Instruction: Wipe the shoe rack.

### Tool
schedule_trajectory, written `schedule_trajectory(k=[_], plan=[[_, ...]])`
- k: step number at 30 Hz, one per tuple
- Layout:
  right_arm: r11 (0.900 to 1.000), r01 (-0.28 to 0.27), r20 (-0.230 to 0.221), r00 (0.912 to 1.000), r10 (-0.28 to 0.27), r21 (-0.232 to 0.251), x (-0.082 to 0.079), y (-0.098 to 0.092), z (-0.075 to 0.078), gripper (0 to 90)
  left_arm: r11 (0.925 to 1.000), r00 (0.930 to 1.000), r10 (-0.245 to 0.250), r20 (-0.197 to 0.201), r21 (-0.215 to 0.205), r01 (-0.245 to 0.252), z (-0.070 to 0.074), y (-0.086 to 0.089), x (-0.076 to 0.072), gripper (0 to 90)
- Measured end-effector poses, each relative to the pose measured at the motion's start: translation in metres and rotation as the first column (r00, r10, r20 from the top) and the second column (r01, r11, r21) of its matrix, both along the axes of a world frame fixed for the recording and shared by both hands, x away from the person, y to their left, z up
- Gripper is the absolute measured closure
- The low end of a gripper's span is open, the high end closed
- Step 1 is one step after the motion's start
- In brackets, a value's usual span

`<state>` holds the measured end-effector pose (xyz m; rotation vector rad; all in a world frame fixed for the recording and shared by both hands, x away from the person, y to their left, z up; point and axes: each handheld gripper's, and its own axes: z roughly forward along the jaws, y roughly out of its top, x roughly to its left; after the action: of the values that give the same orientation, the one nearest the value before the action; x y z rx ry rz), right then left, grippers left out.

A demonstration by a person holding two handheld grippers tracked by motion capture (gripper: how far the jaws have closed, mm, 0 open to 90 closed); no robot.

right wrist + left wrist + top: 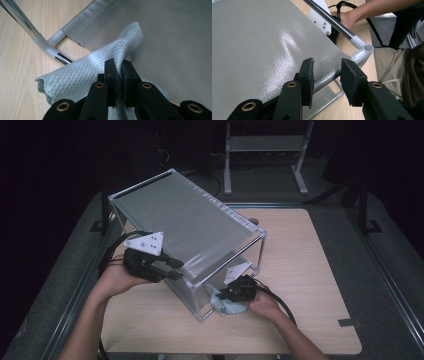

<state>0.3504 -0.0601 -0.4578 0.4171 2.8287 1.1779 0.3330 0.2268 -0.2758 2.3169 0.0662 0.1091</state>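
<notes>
Pinching the pale blue cloth [95, 67] tight in the right gripper [119, 65], against the grey fabric wall of the frame box [185, 225] at its lower near corner. Straddling the box's fabric-covered edge bar with the left gripper [327, 67], jaws standing apart, contact unclear.

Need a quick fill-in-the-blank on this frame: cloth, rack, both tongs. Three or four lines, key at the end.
1. The right tongs are shut on a pale blue ____.
2. The left tongs straddle the edge of the rack with jaws ____.
3. The rack's panels are grey ____ stretched over metal tubes.
4. The cloth lies at the rack's ____ corner, nearest the person.

Missing words: cloth; open; fabric; bottom
</notes>
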Motion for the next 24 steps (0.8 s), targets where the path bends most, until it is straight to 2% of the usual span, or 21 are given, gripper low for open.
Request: schedule_trajectory(k=[13,24], plan=[[1.000,-0.002,-0.031,0.9995,0.003,0.009,-0.0009,-0.0031,-0.0015,85.0,1.0000,0.9999,0.008,-0.007,0.000,-0.008,0.0007,0.0012,0.0039,63.9],[1.000,-0.006,-0.031,0.9995,0.006,0.005,-0.0022,-0.0011,-0.0020,85.2,0.9999,0.9998,0.001,-0.022,-0.010,-0.001,-0.0002,0.0015,0.0079,63.9]])
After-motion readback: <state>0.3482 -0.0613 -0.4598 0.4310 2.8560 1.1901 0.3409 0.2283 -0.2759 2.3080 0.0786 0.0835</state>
